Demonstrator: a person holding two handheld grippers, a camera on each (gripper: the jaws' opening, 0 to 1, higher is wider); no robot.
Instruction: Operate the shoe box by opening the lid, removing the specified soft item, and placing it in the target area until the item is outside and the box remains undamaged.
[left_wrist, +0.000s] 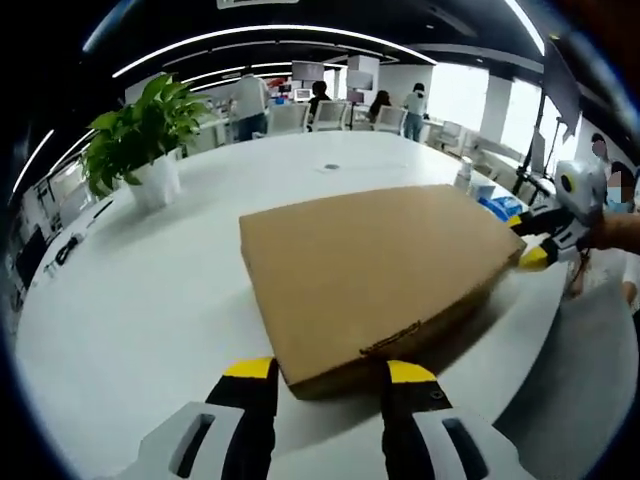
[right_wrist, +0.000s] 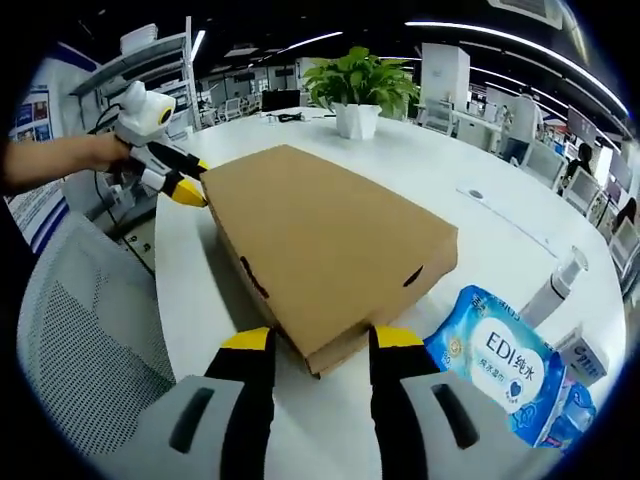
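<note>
Straddling opposite corners of the closed shoe box (left_wrist: 375, 275), left gripper (left_wrist: 330, 372) and right gripper (right_wrist: 312, 340) jaws apart, unclamped.

Shoe box (left_wrist: 375, 275) on table (left_wrist: 150, 300); plant (left_wrist: 140, 135) behind it; wipes pack (right_wrist: 500, 360) beside box corner.

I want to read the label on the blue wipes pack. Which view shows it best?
The right gripper view: the blue wipes pack lies close beside the shoe box, its "EDI" print legible. In the left gripper view it is a small blue patch past the box's far edge, unreadable.
</note>
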